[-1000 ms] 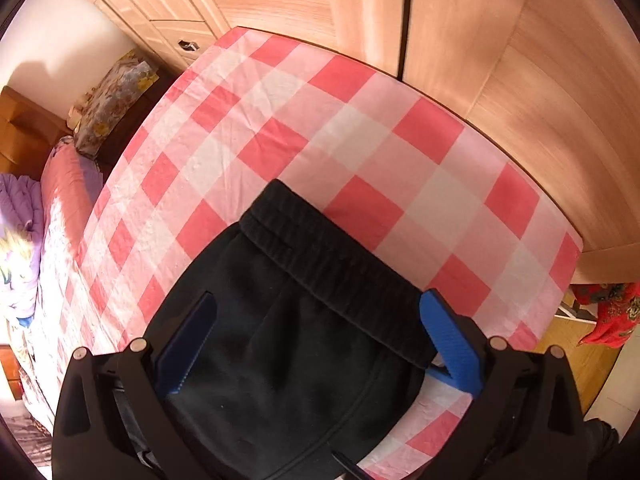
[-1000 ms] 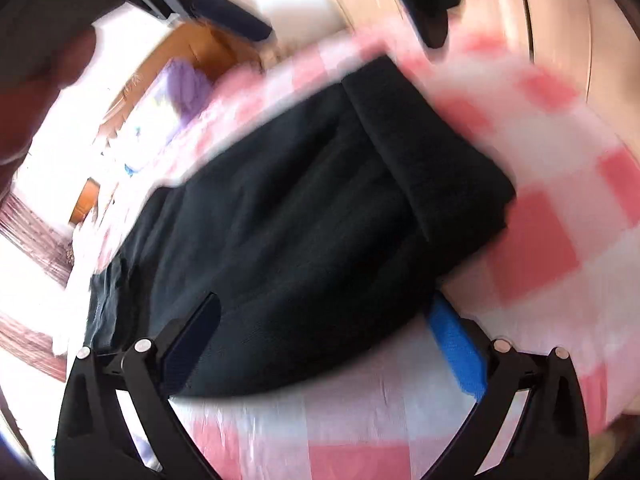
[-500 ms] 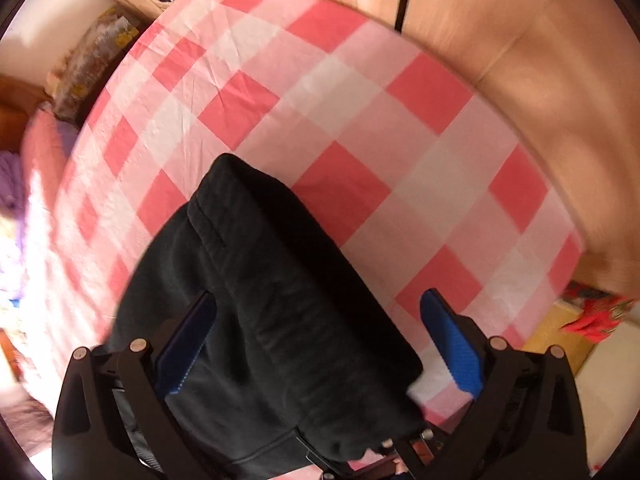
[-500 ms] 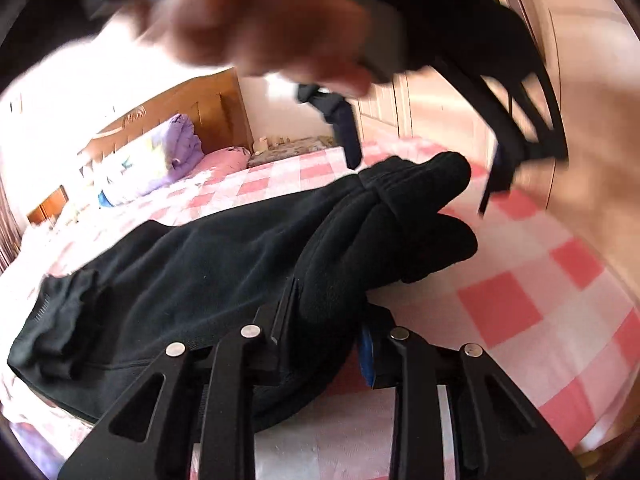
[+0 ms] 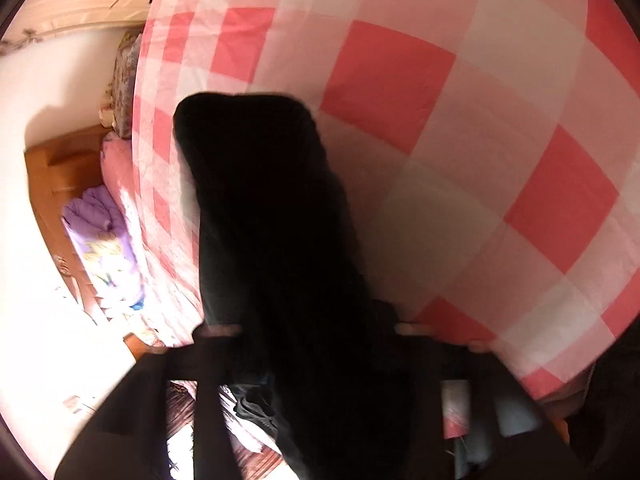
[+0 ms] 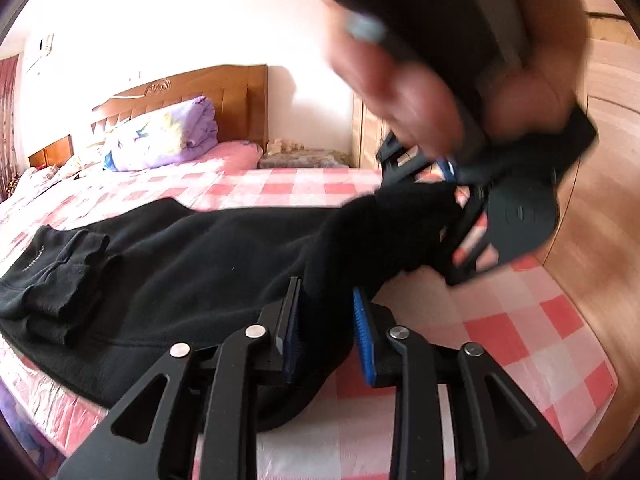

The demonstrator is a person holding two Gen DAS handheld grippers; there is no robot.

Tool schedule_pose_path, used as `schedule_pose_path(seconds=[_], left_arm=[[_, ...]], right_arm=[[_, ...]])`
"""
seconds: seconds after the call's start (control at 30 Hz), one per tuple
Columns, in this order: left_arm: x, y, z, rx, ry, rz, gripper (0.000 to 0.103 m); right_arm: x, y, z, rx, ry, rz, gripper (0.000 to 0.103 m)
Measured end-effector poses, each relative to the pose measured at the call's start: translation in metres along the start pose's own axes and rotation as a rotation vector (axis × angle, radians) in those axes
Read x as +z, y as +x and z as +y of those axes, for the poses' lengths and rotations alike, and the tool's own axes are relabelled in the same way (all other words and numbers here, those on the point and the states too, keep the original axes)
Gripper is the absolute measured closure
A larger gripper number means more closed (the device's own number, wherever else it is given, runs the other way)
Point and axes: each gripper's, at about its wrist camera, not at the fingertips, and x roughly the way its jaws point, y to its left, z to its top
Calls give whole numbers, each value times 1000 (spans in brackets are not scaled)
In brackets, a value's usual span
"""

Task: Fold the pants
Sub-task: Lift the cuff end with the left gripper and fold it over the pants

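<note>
Black pants lie across a pink checked bedspread, legs bunched at the left. My right gripper is shut on the near waistband corner, blue pads pinching the cloth. My left gripper shows in the right wrist view, held by a hand, shut on the far waistband corner and lifted. In the left wrist view the pants hang as a dark column that covers the gripper's fingers, above the bedspread.
A wooden headboard and a rolled purple quilt stand at the bed's far end. A wooden wardrobe runs along the right side. The bed's edge is close below my right gripper.
Both grippers have closed on the waistband corners. The left gripper has lifted its corner and swung, so the pants now hang in front of its camera.
</note>
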Motion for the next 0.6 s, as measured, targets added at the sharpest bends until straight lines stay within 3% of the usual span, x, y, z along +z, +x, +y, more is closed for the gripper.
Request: schedule_pose_path(seconds=[0.03,0.07,0.17,0.3,0.47,0.5,0.6], left_arm=[[-6,-4,4,-12,3,-23,71],[-14,-6,11,-28,-4,-44,71],[-54,-24,49,-108,-75,-144,72],[-124,-48,106,-220,-213,-286,73],[-244,-51,176,-352,-419,-433,73],[-267,-46,190,-378,-459,-458,73],[-353,-25,220,-461,-593,-540,73]], right_arm=[[-2,-6,-3,31,10,-4,28],[-6,-15,-7,72,27,-19,8],[-21,-38,-24,168,139,-64,4],[-27,-26,-24,256,207,57,4],[-12,-10,39,359,94,104,4],[-11,-6,53,355,55,109,4],[-7,7,109,233,-133,151,4]])
